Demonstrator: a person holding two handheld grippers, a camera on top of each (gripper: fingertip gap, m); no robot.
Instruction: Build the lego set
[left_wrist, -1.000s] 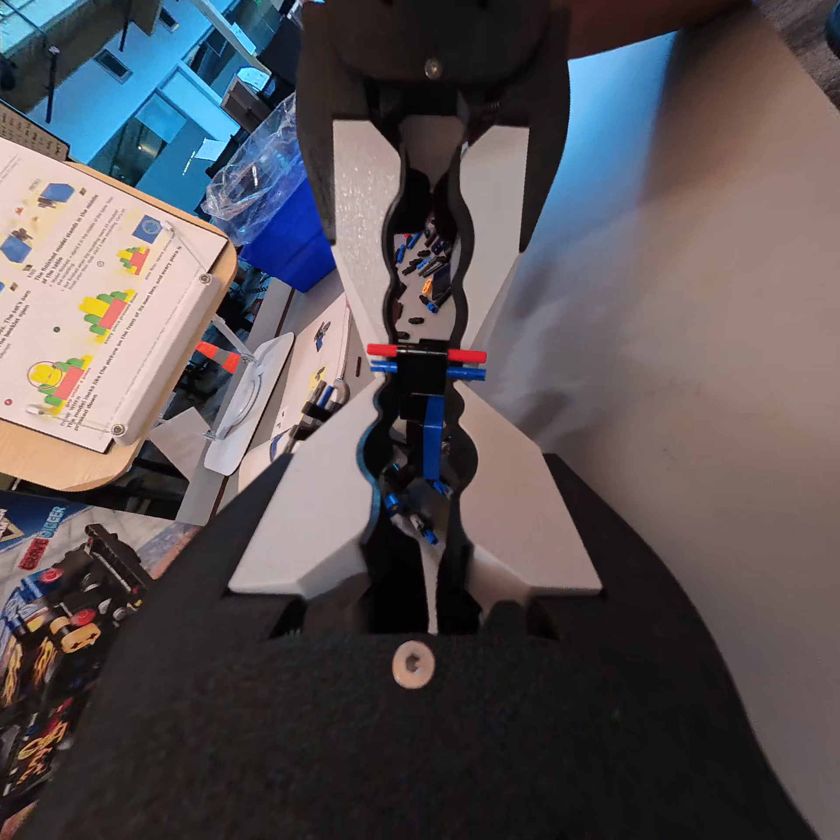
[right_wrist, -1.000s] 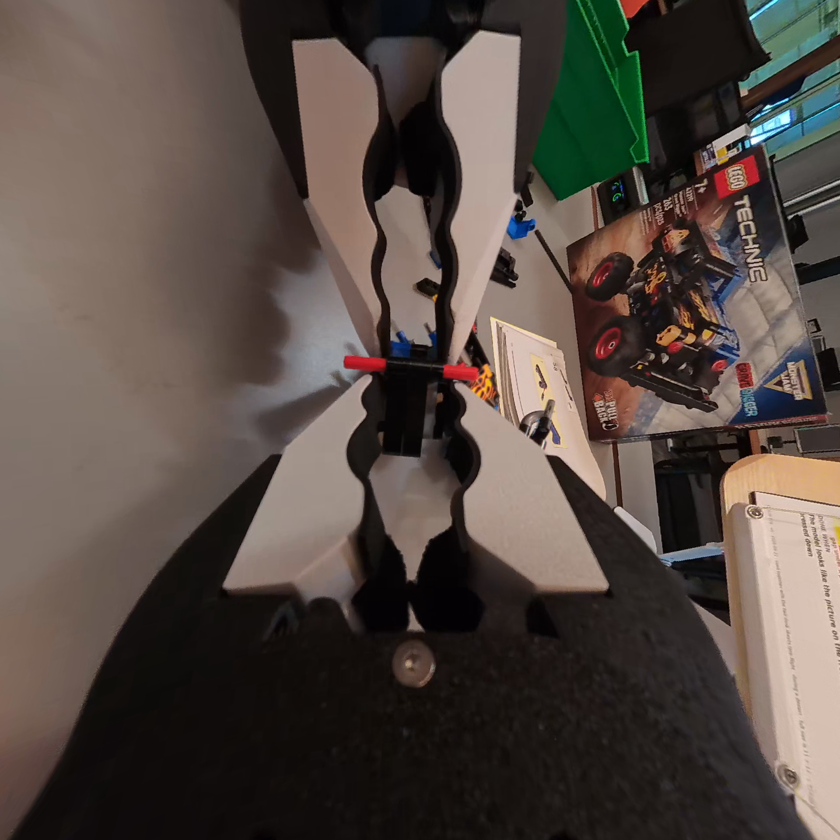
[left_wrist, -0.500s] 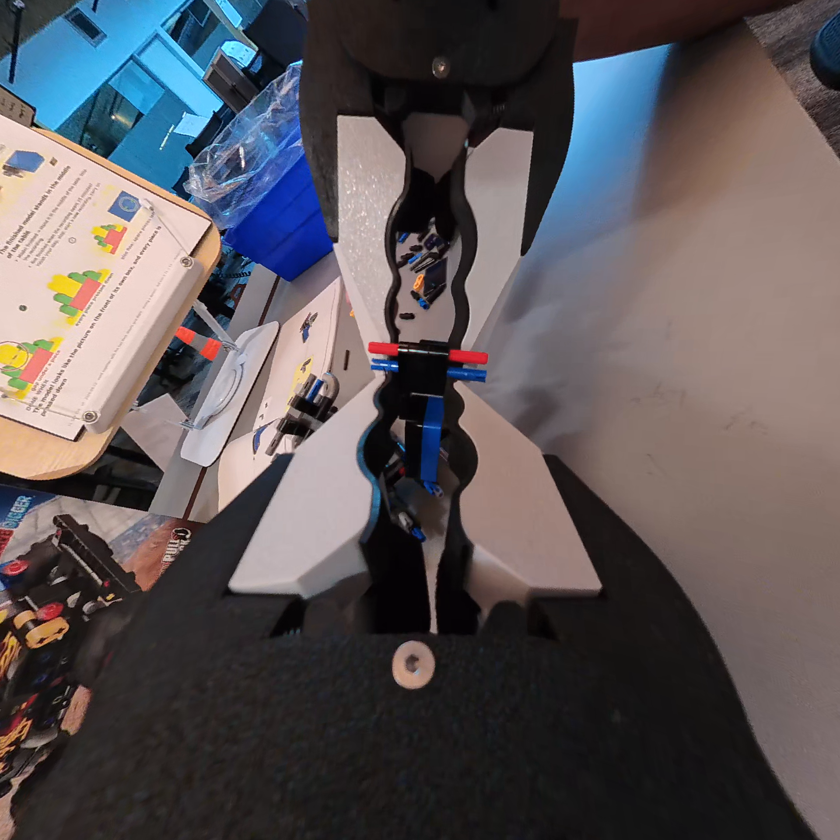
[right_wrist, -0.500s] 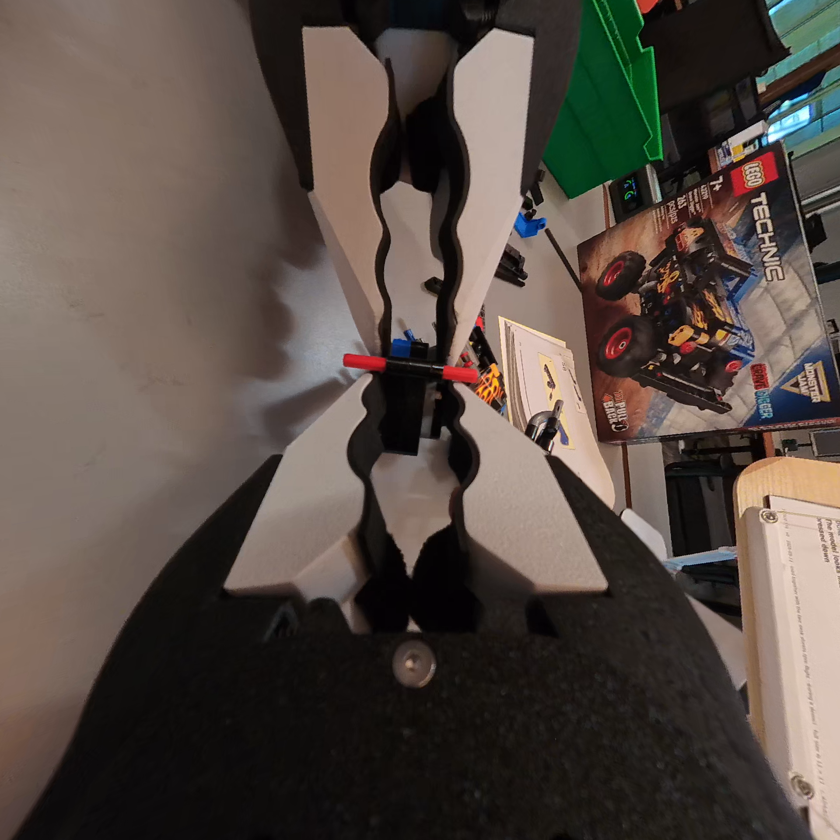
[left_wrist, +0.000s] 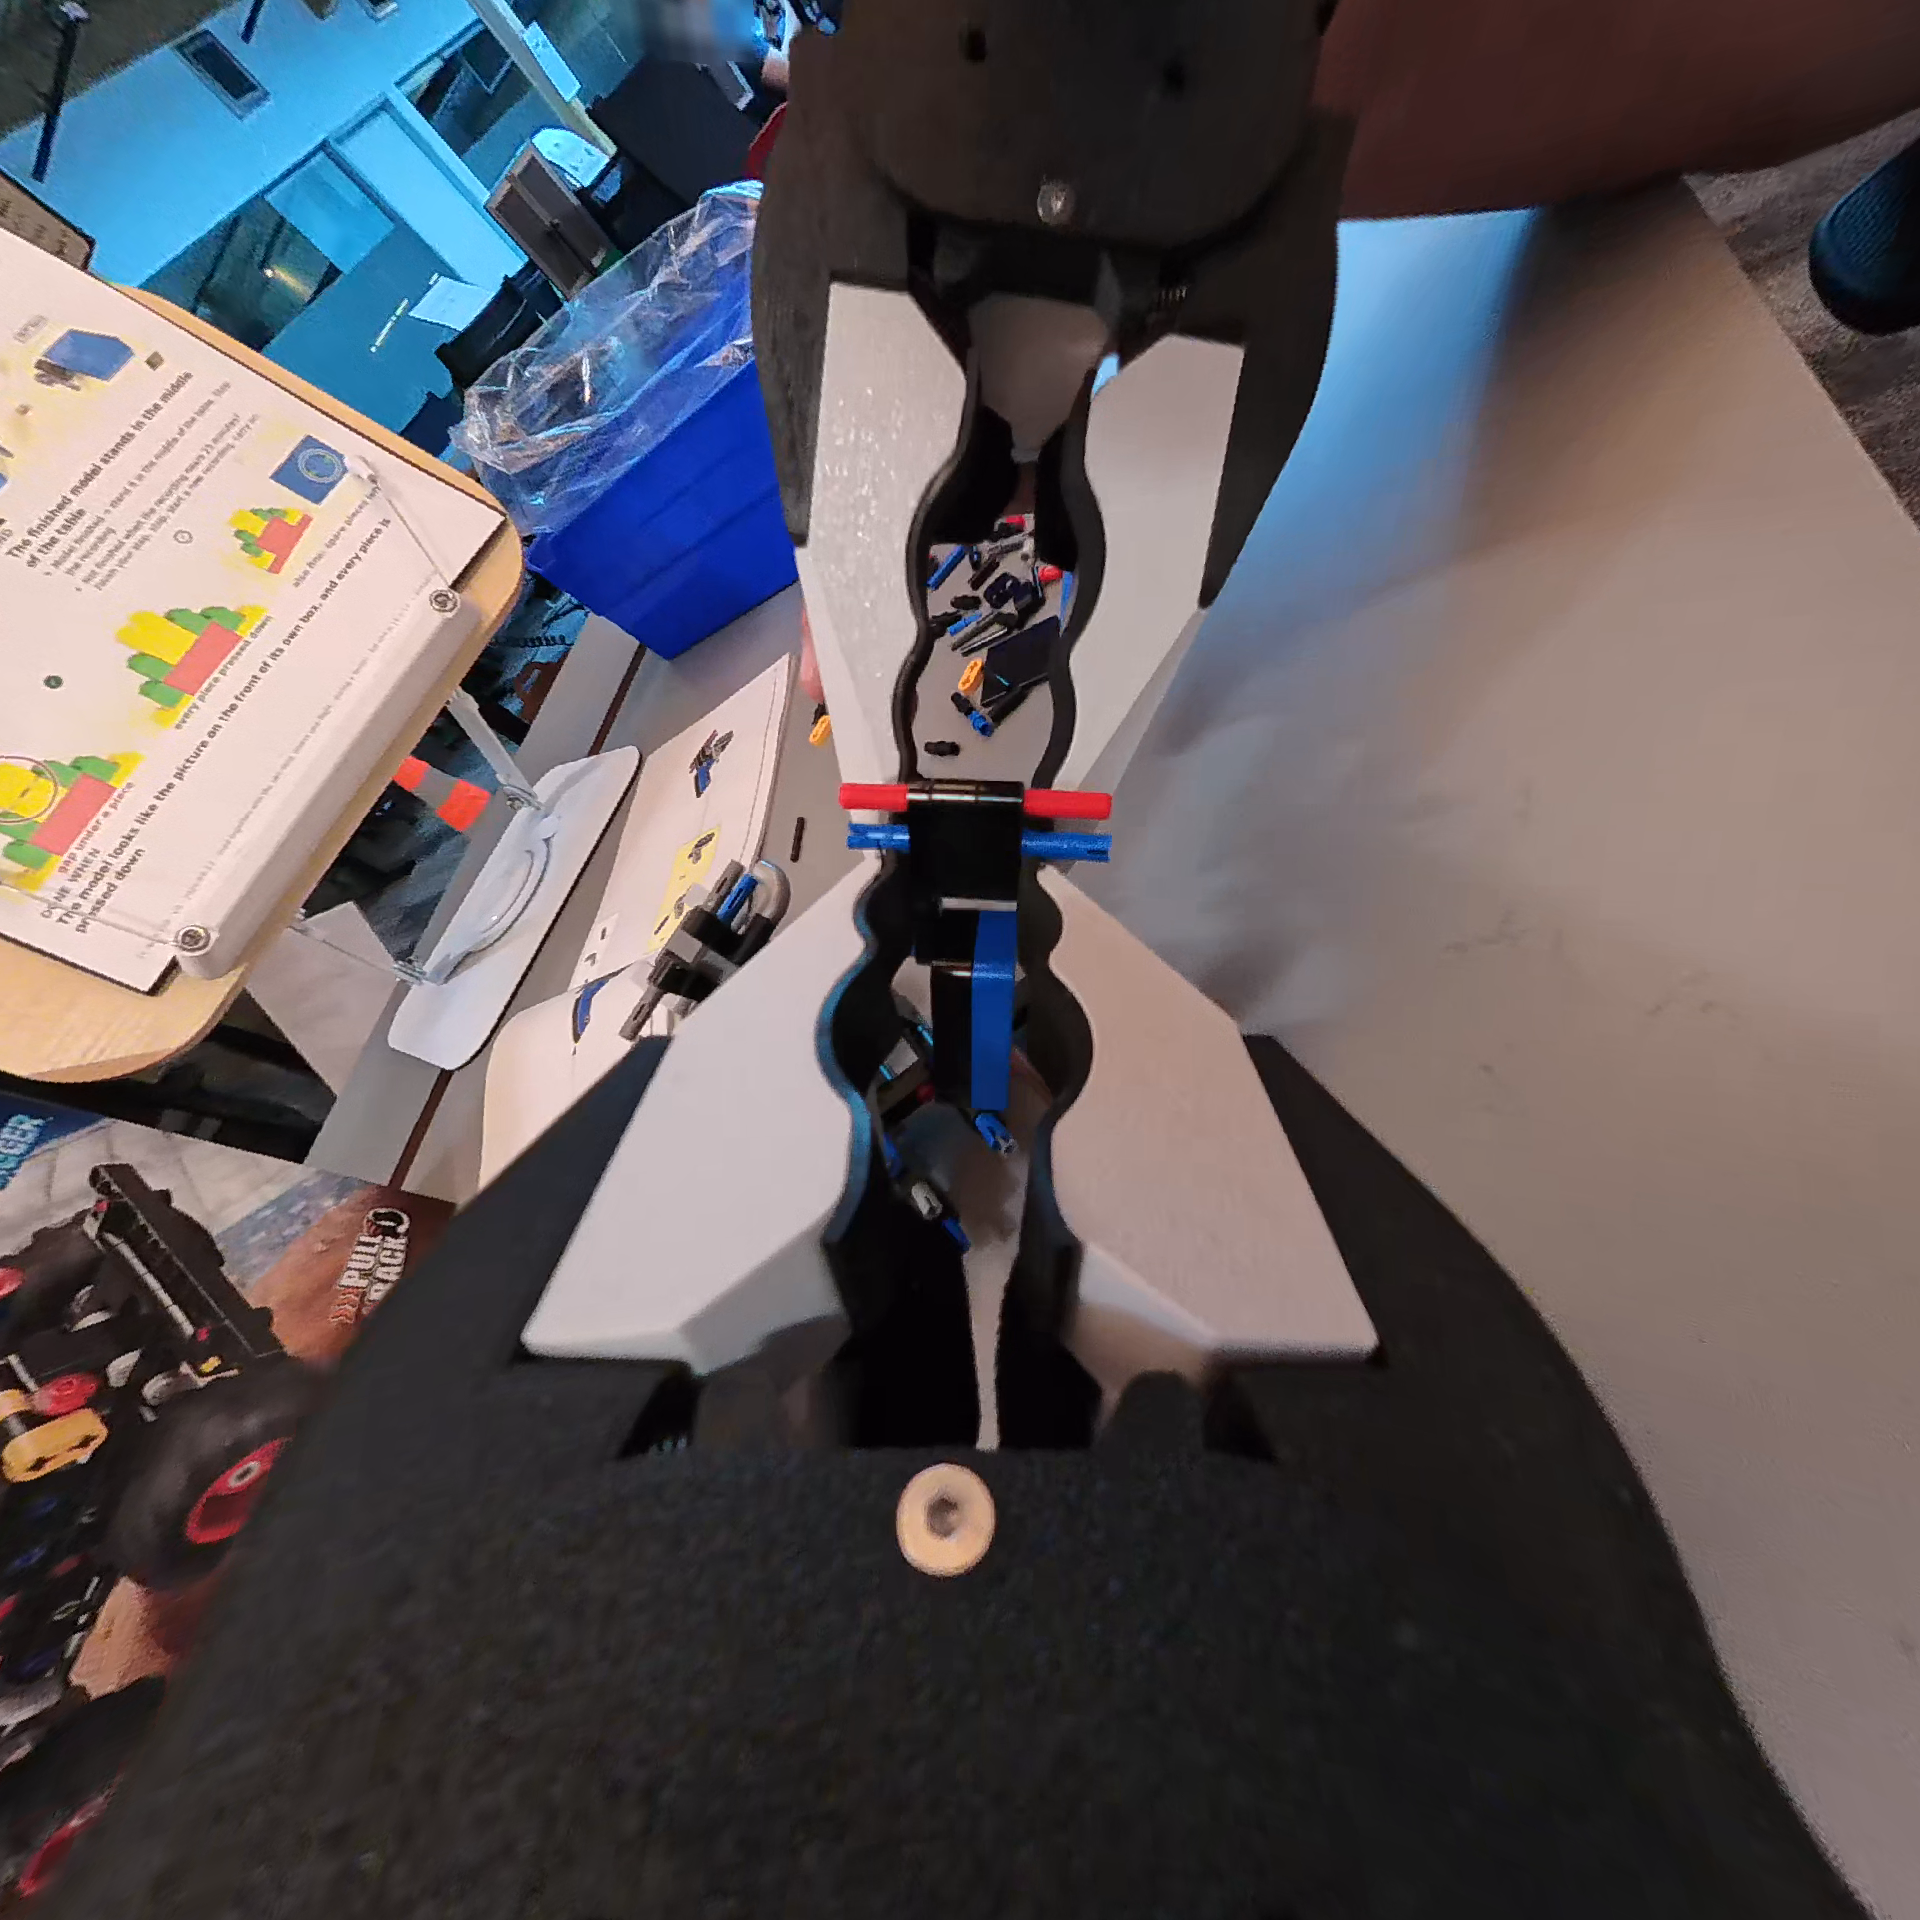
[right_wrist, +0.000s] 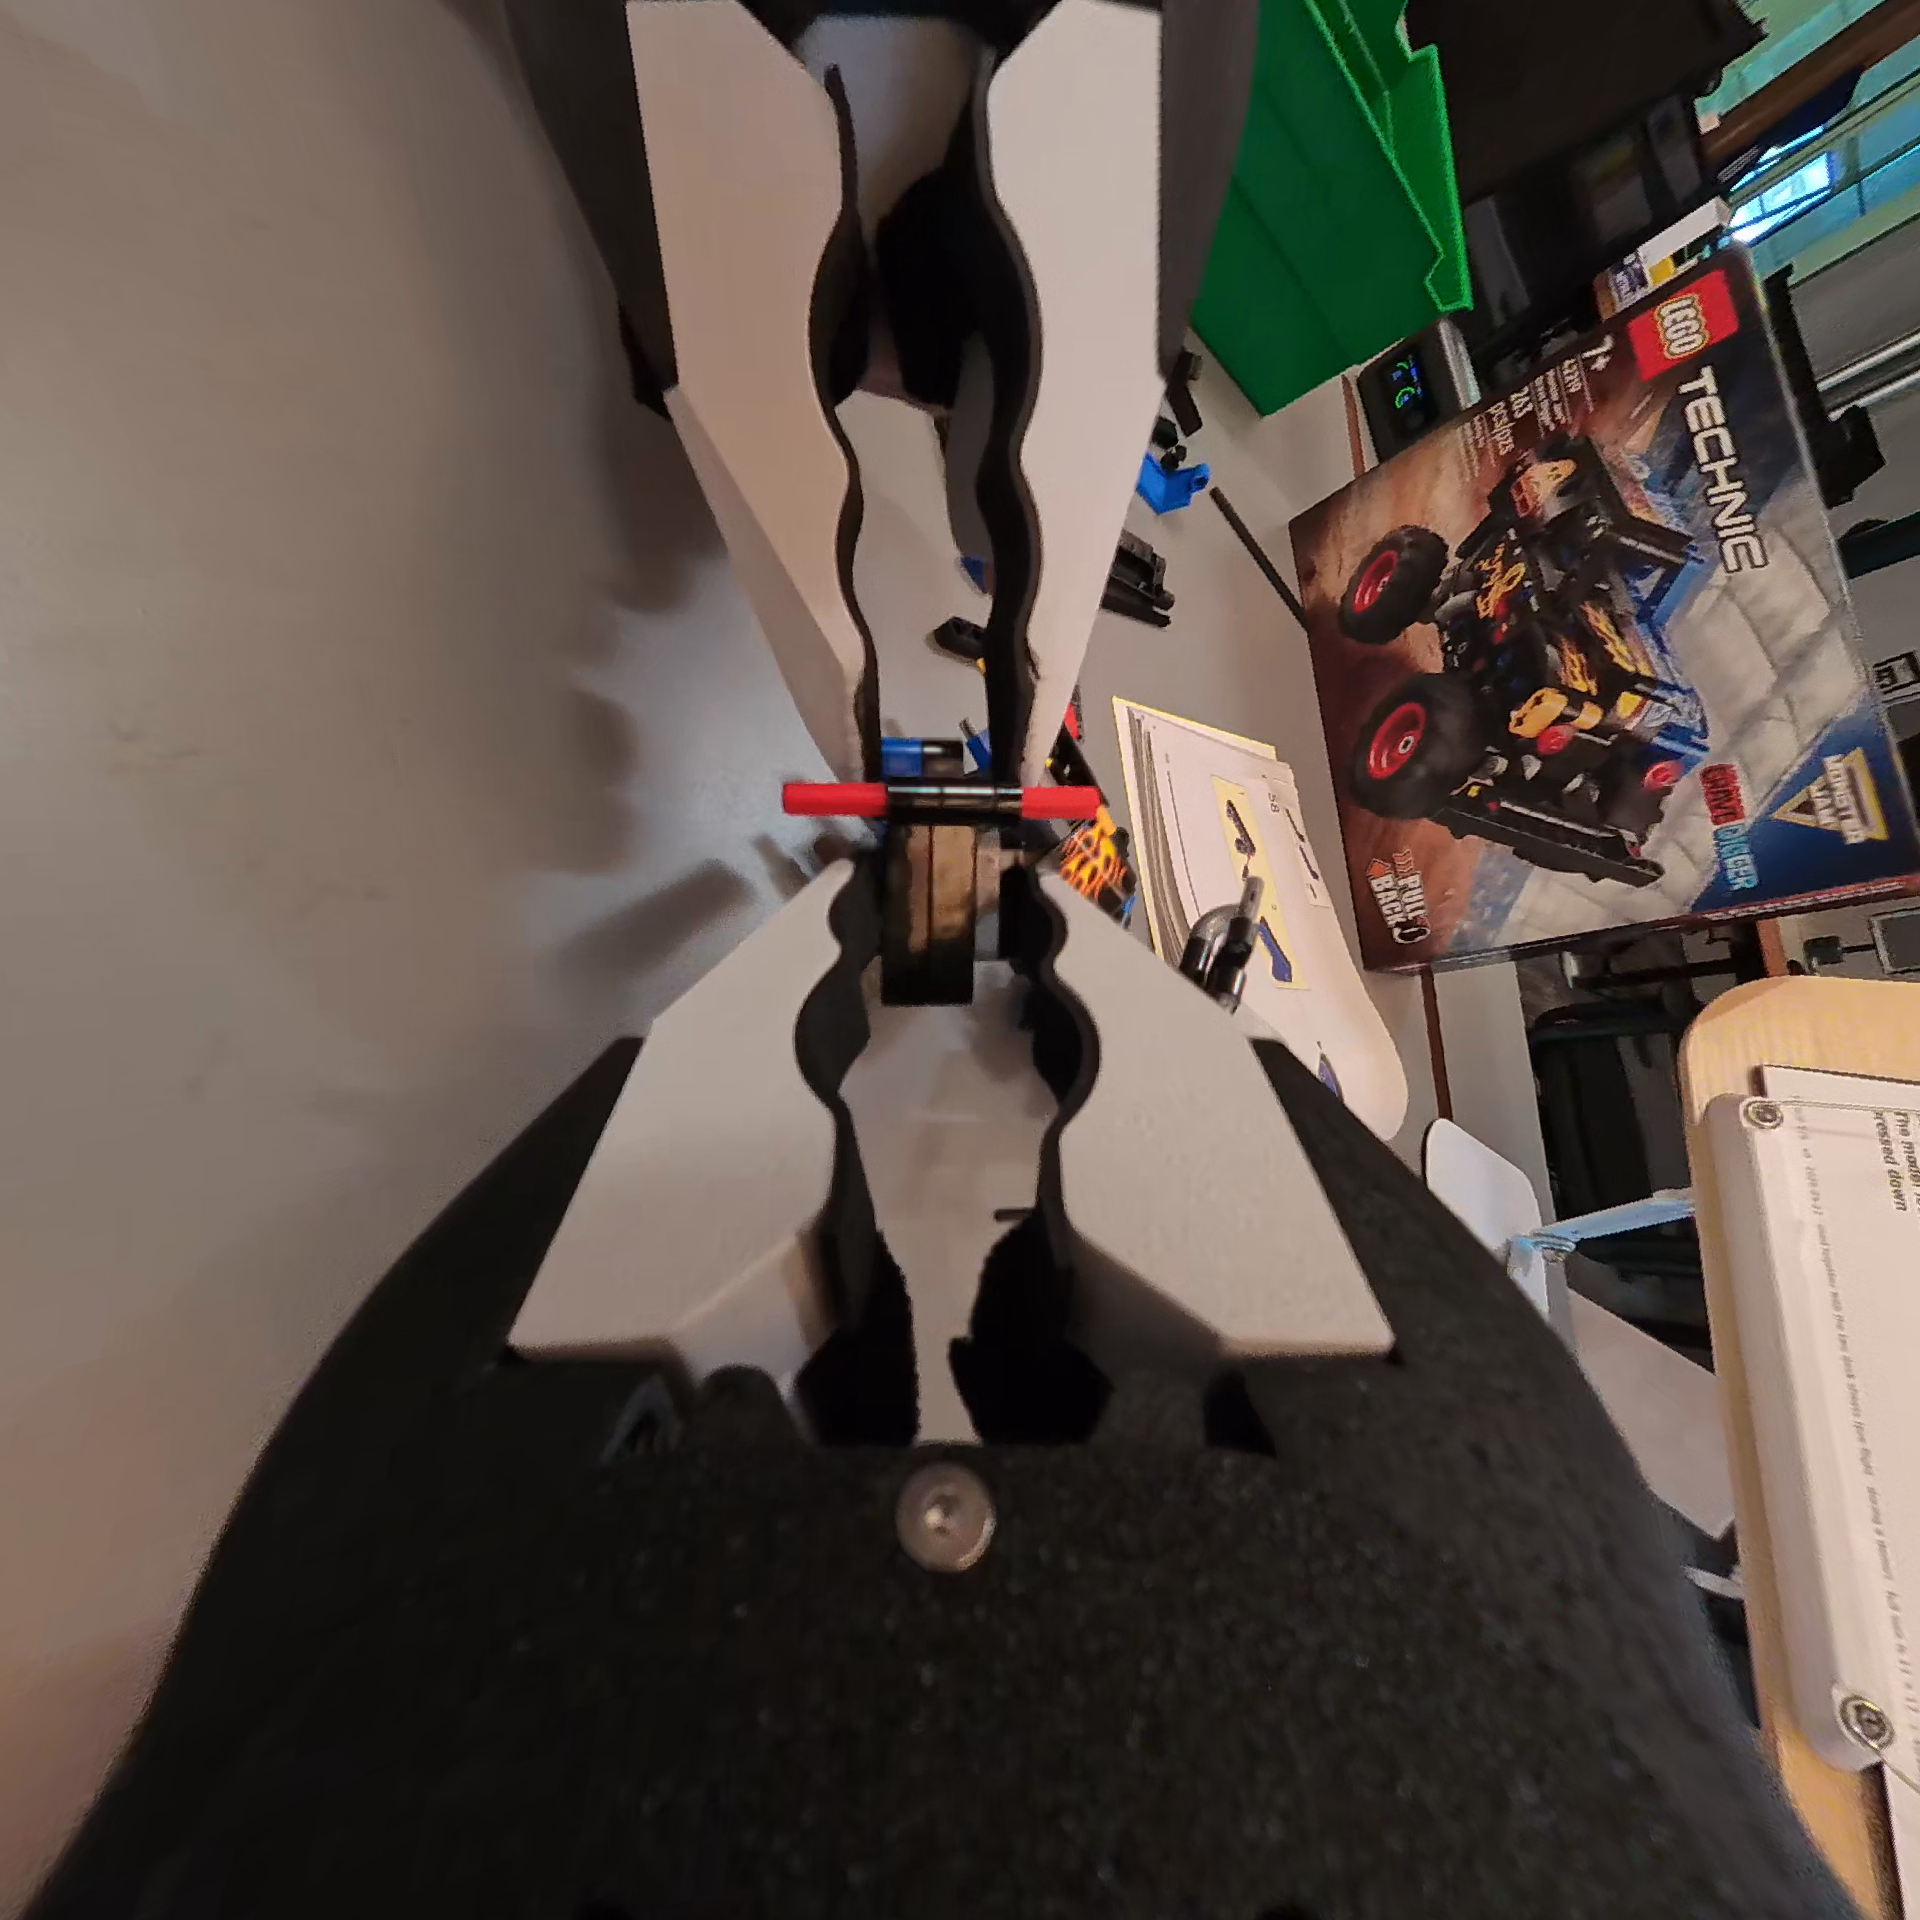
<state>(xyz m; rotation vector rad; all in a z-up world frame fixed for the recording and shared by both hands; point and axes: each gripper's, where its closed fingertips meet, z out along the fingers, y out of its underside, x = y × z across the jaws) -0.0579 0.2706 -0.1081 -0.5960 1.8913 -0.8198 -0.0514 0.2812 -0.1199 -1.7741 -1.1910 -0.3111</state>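
Observation:
A small lego assembly (left_wrist: 961, 847) hangs in the air over the grey table (left_wrist: 1558, 935). It is a black block with a red axle (left_wrist: 1065, 802) and blue pins through it, and a blue beam (left_wrist: 992, 1013) below. My left gripper (left_wrist: 961, 904) is shut on its lower part. My right gripper (left_wrist: 971, 774) meets it tip to tip from the far side. In the right wrist view my right gripper (right_wrist: 940, 883) is shut on the black block (right_wrist: 925, 920), with the red axle (right_wrist: 831, 798) across the tips and the left gripper (right_wrist: 935, 743) opposite.
Loose lego pieces (left_wrist: 992, 634) lie on the table beyond the grippers. An open booklet (right_wrist: 1216, 831) holds a partly built black model (left_wrist: 717, 930). The set's box (right_wrist: 1558, 623) stands nearby. There is a blue bin (left_wrist: 665, 520), green bins (right_wrist: 1330, 187) and a picture board (left_wrist: 208, 644). The grippers are tip to tip, or close to it.
Both grippers stay clamped on the assembly. The pair has shifted and tilted a little together, so the background has slid in both views.

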